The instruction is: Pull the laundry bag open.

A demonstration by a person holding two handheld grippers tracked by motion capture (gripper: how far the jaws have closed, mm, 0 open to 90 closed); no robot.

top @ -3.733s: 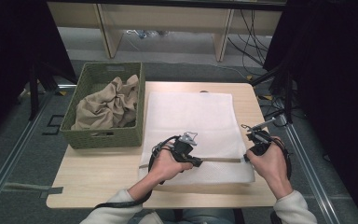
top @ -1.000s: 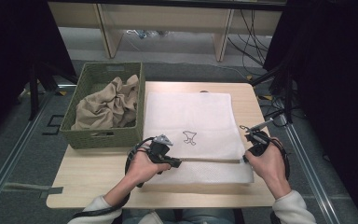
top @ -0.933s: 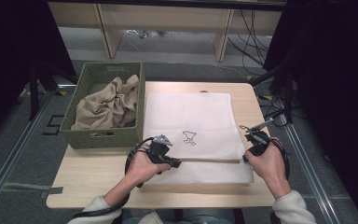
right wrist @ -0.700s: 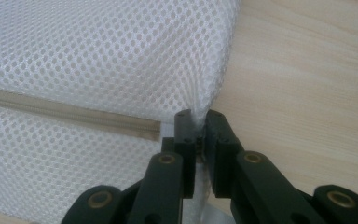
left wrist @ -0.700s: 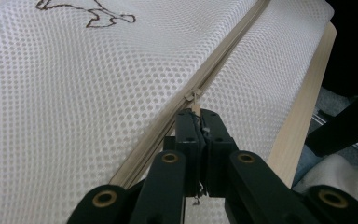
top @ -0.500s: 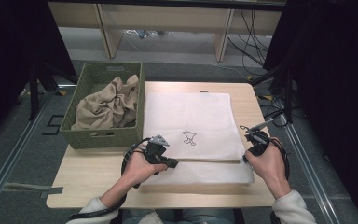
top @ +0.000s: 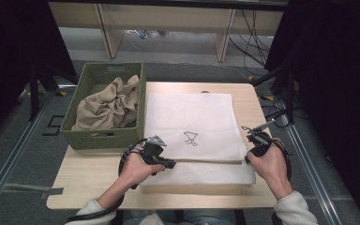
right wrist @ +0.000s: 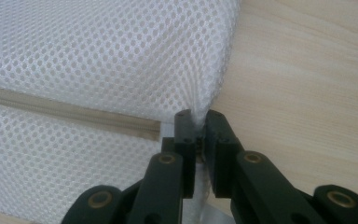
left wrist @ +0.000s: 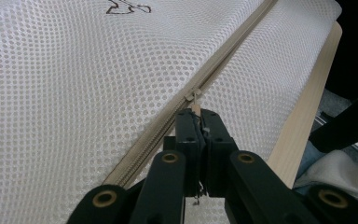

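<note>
A white mesh bag (top: pixel 192 112) with a small dark logo lies flat on the wooden table (top: pixel 93 178). A tan zipper (top: pixel 206 161) runs across its near part. My left gripper (top: pixel 172 164) is at the zipper's left part, shut on the zipper pull (left wrist: pixel 195 95); in the left gripper view its jaws (left wrist: pixel 196 114) are pressed together on the tab. My right gripper (top: pixel 248 157) is at the bag's right edge by the zipper's end. In the right gripper view it (right wrist: pixel 196 116) is shut on a pinch of the mesh (right wrist: pixel 98 56), which is lifted slightly.
A green woven basket (top: pixel 86 136) stands at the table's left, holding crumpled beige cloth (top: pixel 108 105). Bare wood shows in front of the bag and along the right edge (right wrist: pixel 307 70). Cables and shelf legs lie on the floor beyond the table.
My left gripper has slid left along the zipper with the pull in its jaws, most of it before the last second. The right gripper has stayed put on the bag's edge.
</note>
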